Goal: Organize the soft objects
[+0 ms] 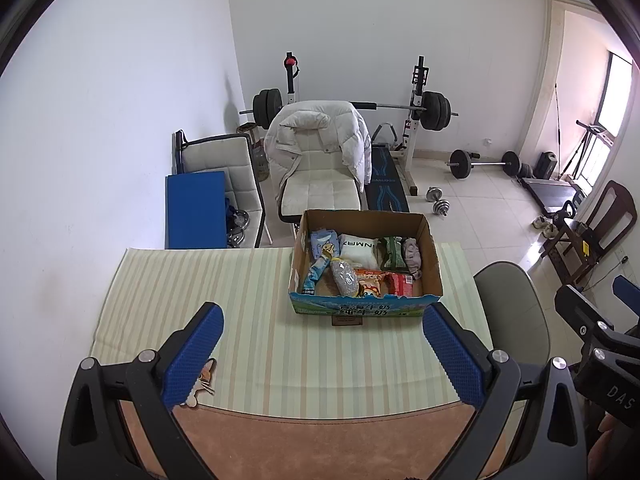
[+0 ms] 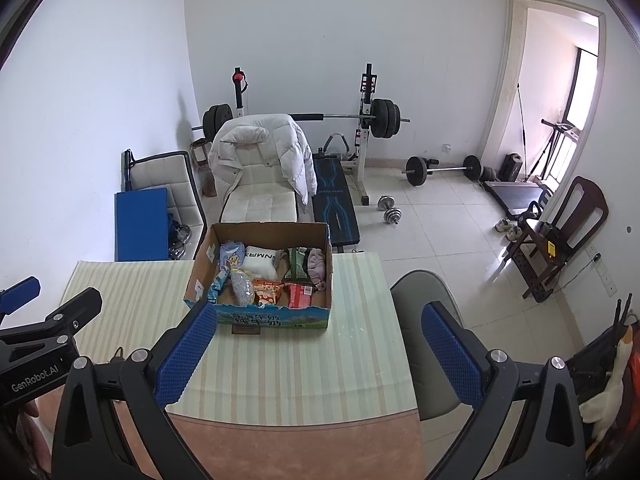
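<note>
A striped bench [image 1: 180, 320] is carrying a box [image 1: 360, 308] of soft packets at its far edge. Both grippers, left [image 1: 320, 360] and right [image 2: 316, 356], are hovering apart and empty; the packets are probably light and squashy, best pinched mid-body.

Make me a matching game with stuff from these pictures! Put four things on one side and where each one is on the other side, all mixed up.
Things:
1. white puffy jacket
2. cardboard box
3. dumbbells
4. white pouch

Places:
A. lying on the tiled floor
B. standing on the striped tablecloth
C. draped over the back of the white chair
D. inside the box, toward its back wall

Right pairs: 1-C, 2-B, 3-A, 4-D
</note>
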